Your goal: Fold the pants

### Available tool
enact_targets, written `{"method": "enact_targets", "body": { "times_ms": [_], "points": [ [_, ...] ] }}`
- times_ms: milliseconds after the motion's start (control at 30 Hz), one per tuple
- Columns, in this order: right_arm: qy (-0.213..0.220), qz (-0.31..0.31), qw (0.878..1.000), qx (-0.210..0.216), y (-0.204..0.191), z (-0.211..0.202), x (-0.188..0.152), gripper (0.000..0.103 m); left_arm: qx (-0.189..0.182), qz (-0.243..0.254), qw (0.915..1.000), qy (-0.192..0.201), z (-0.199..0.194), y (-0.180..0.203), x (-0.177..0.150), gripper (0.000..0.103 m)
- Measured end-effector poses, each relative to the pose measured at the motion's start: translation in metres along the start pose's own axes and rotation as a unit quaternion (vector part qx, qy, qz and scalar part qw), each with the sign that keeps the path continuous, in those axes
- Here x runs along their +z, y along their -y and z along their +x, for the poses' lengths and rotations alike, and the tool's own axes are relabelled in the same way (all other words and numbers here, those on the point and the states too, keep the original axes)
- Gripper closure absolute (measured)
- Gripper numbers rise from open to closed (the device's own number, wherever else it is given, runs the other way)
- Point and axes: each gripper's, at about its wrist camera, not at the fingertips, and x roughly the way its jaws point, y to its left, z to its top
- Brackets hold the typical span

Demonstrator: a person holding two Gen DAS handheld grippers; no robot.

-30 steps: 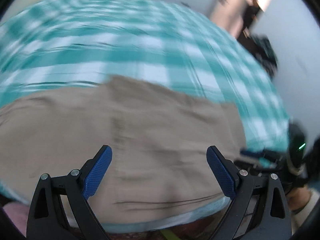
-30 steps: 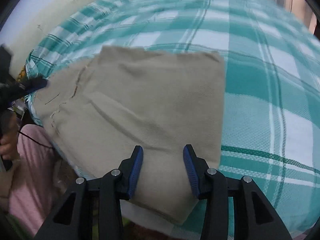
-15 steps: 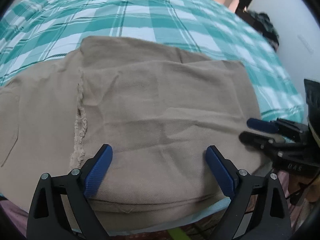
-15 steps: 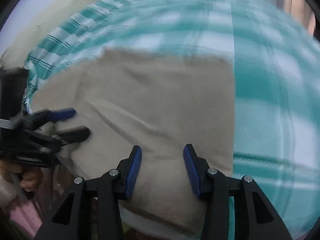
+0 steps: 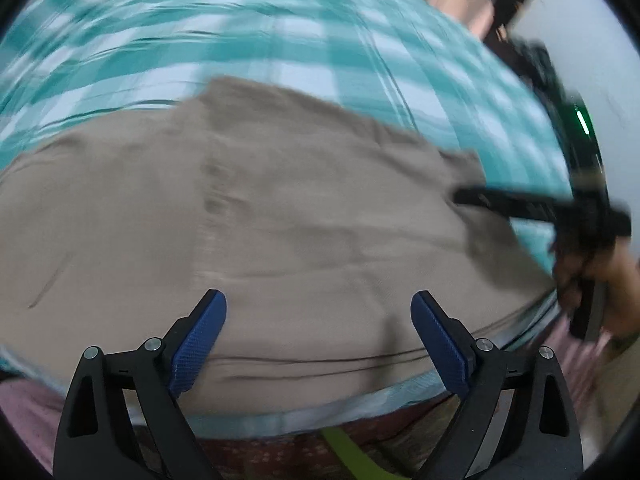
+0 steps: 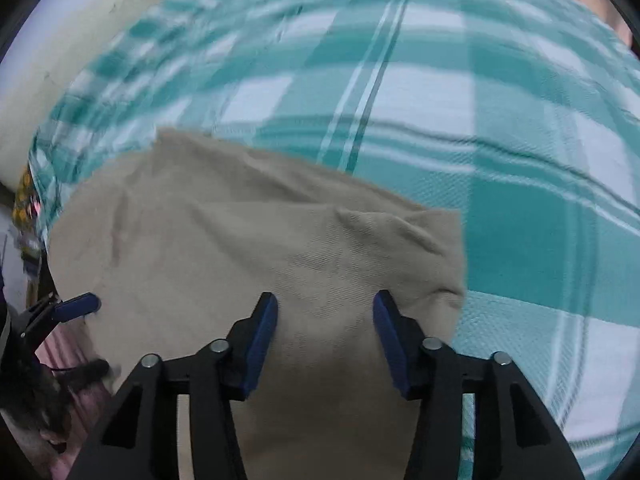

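Observation:
The tan pants (image 5: 280, 216) lie folded on a teal and white checked bed sheet (image 5: 240, 52), near the bed's front edge. My left gripper (image 5: 318, 340) is open wide and empty over the pants' near edge. My right gripper (image 6: 325, 336) is open with its jaws over the pants' right end (image 6: 320, 248), nothing between them. In the left wrist view the right gripper (image 5: 520, 204) reaches in from the right over the pants' right side. In the right wrist view the left gripper's blue fingertip (image 6: 78, 306) shows at the pants' left edge.
The sheet (image 6: 480, 120) stretches far beyond the pants. A cream wall (image 6: 60, 60) lies at the left. A doorway and dark items (image 5: 532, 60) stand at the back right. Pink fabric (image 6: 76, 352) shows below the bed edge.
Both grippers have shifted and the views are blurred. The right gripper has moved in over the pants' right end, and its jaws have opened wider. The left stays open.

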Motion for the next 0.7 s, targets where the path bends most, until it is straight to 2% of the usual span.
{"method": "enact_targets", "body": {
  "times_ms": [100, 167, 233, 367, 433, 467, 533, 567, 633, 667, 700],
  "points": [
    [0.075, 0.000, 0.997, -0.002, -0.002, -0.056, -0.022, 0.052, -0.028, -0.083, 0.9959, 0.021, -0.027, -0.057, 0.002, 0.008],
    [0.102, -0.037, 0.993, -0.045, -0.009, -0.080, -0.046, 0.051, -0.055, -0.118, 0.9914, 0.018, -0.031, -0.083, 0.000, 0.009],
    [0.117, -0.078, 0.986, -0.084, -0.018, -0.099, -0.081, 0.051, -0.055, -0.128, 0.9901, 0.022, -0.034, -0.089, -0.003, 0.010],
    [0.110, -0.075, 0.989, -0.069, -0.027, -0.108, -0.127, 0.047, -0.041, -0.088, 0.9949, 0.026, -0.023, -0.062, 0.001, 0.010],
    [0.084, -0.077, 0.991, -0.071, -0.032, -0.096, -0.137, 0.045, -0.002, -0.053, 0.9985, 0.017, -0.003, -0.042, 0.006, 0.010],
    [0.072, -0.085, 0.990, -0.087, -0.035, -0.088, -0.139, 0.045, 0.019, -0.037, 0.9991, 0.011, 0.011, -0.032, 0.008, 0.010],
    [0.067, -0.088, 0.988, -0.111, -0.036, -0.077, -0.138, 0.046, 0.034, -0.035, 0.9988, -0.002, 0.028, -0.028, 0.007, 0.018],
    [0.071, -0.079, 0.987, -0.122, -0.035, -0.072, -0.135, 0.046, 0.044, -0.032, 0.9985, -0.008, 0.034, -0.026, 0.005, 0.018],
    [0.049, -0.079, 0.980, -0.176, -0.029, -0.057, -0.129, 0.046, 0.063, -0.011, 0.9979, 0.004, 0.037, -0.021, 0.001, 0.018],
    [0.038, -0.082, 0.975, -0.205, -0.022, -0.054, -0.129, 0.045, 0.065, -0.007, 0.9978, 0.006, 0.038, -0.021, -0.001, 0.018],
    [0.045, -0.069, 0.976, -0.200, -0.014, -0.059, -0.131, 0.040, 0.064, -0.007, 0.9979, 0.007, 0.038, -0.021, -0.002, 0.017]
  ]
}}
